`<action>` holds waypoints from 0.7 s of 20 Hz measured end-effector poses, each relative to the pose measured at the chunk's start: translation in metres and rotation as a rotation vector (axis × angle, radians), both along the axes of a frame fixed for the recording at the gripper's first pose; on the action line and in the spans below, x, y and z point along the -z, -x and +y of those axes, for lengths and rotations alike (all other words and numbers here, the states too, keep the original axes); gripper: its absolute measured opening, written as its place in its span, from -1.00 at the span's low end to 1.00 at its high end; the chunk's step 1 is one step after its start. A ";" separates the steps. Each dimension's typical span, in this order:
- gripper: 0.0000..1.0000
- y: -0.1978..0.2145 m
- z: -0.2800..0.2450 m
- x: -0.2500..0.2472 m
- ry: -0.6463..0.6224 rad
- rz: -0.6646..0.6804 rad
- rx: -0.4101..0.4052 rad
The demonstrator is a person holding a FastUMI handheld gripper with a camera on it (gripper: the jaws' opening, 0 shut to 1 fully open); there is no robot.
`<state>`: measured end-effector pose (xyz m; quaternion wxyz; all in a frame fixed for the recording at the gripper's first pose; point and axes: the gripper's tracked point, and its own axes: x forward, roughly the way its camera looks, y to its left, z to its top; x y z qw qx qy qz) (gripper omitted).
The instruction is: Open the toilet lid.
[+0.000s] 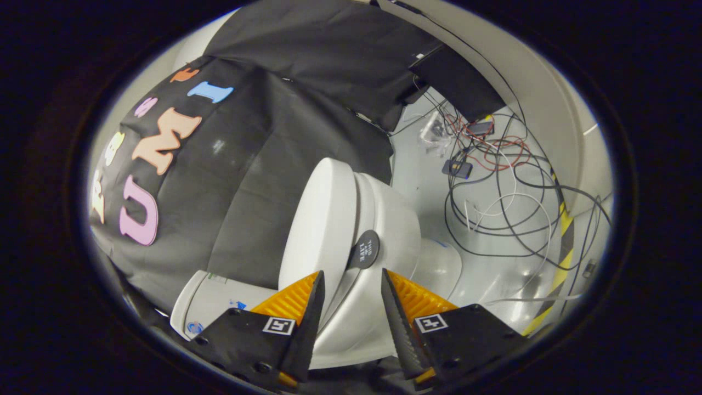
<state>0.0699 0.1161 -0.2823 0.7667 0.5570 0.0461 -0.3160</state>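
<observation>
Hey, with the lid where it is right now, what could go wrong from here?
1. The tongs are open, with the lid edge between the fingers but not visibly clamped. Partly raised, it may drop back onto the toilet.
2. Pushing it too far could knock it against the tank behind.
3. Loose cables on the floor nearby could snag a foot.

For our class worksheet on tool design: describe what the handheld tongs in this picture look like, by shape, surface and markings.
The tongs have two wedge-shaped fingers tapering to points, with ridged, ribbed outer faces and serrated inner edges. Each sits on a black, angular mount fastened with small screws and bearing a square black-and-white tag.
</observation>
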 end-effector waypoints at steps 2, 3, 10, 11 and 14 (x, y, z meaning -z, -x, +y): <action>0.21 -0.007 -0.009 0.009 -0.026 -0.006 0.014; 0.16 -0.010 -0.013 0.012 -0.038 -0.007 0.015; -0.57 -0.018 -0.029 0.017 -0.079 -0.022 0.037; -0.57 -0.019 -0.030 0.017 -0.081 -0.021 0.034; -0.57 -0.022 -0.030 0.017 -0.090 -0.014 0.021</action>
